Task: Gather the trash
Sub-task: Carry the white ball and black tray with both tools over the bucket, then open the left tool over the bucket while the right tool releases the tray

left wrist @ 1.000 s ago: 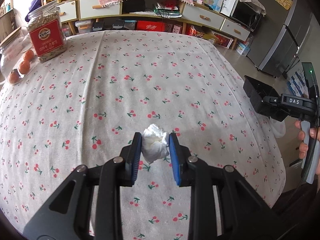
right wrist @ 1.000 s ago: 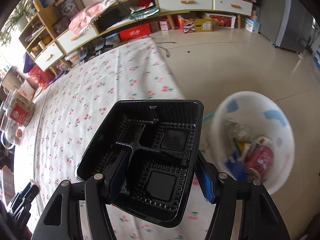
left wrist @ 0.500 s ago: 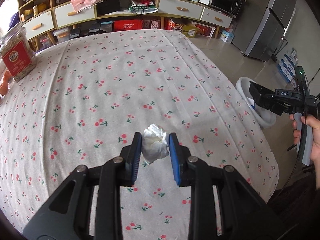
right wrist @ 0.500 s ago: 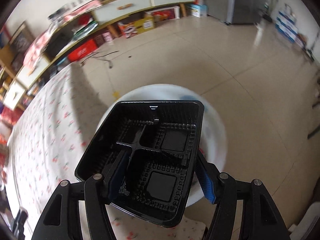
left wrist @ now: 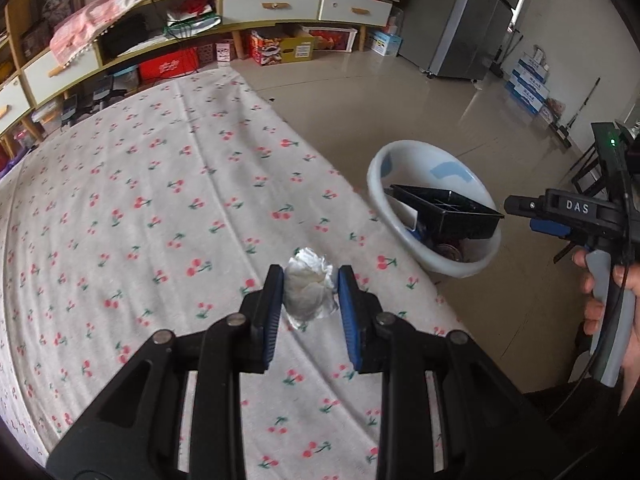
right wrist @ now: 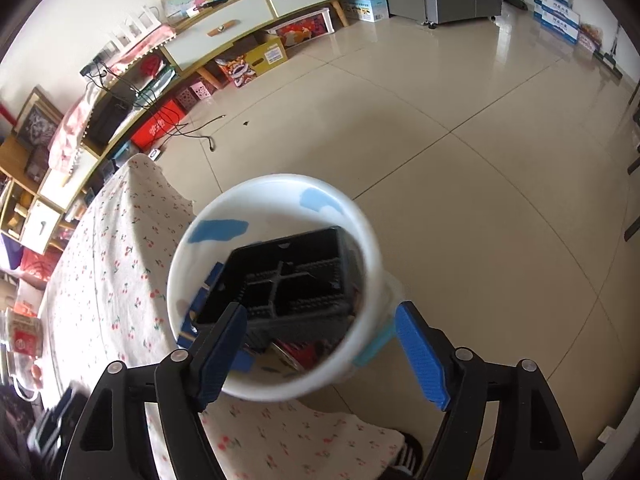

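Observation:
My left gripper (left wrist: 310,304) is shut on a crumpled white tissue (left wrist: 308,290), held above the cherry-print tablecloth (left wrist: 160,208). My right gripper (right wrist: 320,344) hangs over the white basin (right wrist: 372,264) on the floor, its jaws opening with nothing pressed between them. The black plastic food tray (right wrist: 288,276) lies loose in the basin on other trash. In the left wrist view the tray (left wrist: 448,216) leans in the basin (left wrist: 404,164), and the right gripper (left wrist: 520,210) is held by a hand just to its right.
The table edge (left wrist: 400,264) drops off right beside the basin. Tiled floor (right wrist: 480,160) spreads beyond. A low cabinet (left wrist: 280,8) with boxes lines the far wall, and a grey fridge (left wrist: 472,20) stands at the back right.
The right gripper swung from over the table to above the basin, opened and let the black tray drop in. The left gripper carried the tissue toward the table's right edge.

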The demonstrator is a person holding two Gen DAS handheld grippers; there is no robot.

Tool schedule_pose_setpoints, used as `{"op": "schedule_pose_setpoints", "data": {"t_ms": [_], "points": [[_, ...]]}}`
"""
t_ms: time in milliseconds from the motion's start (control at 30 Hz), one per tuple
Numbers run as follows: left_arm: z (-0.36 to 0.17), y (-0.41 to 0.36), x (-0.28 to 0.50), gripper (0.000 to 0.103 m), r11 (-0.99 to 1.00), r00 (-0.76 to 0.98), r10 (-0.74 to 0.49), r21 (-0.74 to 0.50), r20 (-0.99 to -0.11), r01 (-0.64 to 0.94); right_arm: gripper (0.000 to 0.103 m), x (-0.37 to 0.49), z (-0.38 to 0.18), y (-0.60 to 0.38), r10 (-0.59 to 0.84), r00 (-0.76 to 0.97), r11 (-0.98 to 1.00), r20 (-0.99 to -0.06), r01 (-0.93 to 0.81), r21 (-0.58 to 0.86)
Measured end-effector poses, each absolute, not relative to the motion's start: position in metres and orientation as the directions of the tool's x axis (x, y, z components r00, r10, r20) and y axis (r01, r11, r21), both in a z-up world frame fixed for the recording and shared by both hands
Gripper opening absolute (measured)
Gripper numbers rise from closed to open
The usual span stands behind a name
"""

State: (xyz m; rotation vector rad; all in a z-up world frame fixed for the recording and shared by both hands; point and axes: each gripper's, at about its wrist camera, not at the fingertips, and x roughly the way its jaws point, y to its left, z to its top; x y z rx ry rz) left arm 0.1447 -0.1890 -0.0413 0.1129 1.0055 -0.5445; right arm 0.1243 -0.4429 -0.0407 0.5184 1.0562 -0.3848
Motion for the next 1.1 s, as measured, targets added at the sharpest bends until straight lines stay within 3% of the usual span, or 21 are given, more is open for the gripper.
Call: {"op": "schedule_pose_setpoints", "data": {"t_ms": [400,767,867,933,1100], "points": [[-0.044,-0.283,0.166,0.030,0.801,0.352,-0.424,-0.164,-0.835,0.576,0.081,0.077,-0.040,-0.477,-0.105,0.436,0.799,-0.894,0.572,0.185],[-0.054,-0.311,0.186,0.032,0.783,0.330,-0.444,-0.182,-0.833,0.595,0.081,0.073,-0.035,-0.482,-0.126,0.446,0.795,-0.886,0.579,0.178],[-0.052,-0.316,0.184,0.040,0.768,0.331,-0.447,-0.167,-0.831,0.619,0.081,0.075,-0.034,-0.480,-0.130,0.449,0.797,-0.884,0.578,0.176],[-0.050,-0.317,0.183,0.057,0.765,0.334,-0.453,-0.168,-0.826,0.622,0.081,0.075,-0.033,-0.479,-0.136,0.450,0.796,-0.883,0.580,0.173],[-0.050,-0.316,0.185,0.070,0.775,0.345,-0.442,-0.158,-0.828,0.612,0.082,0.075,-0.034,-0.479,-0.137,0.445,0.795,-0.885,0.582,0.170]]}}
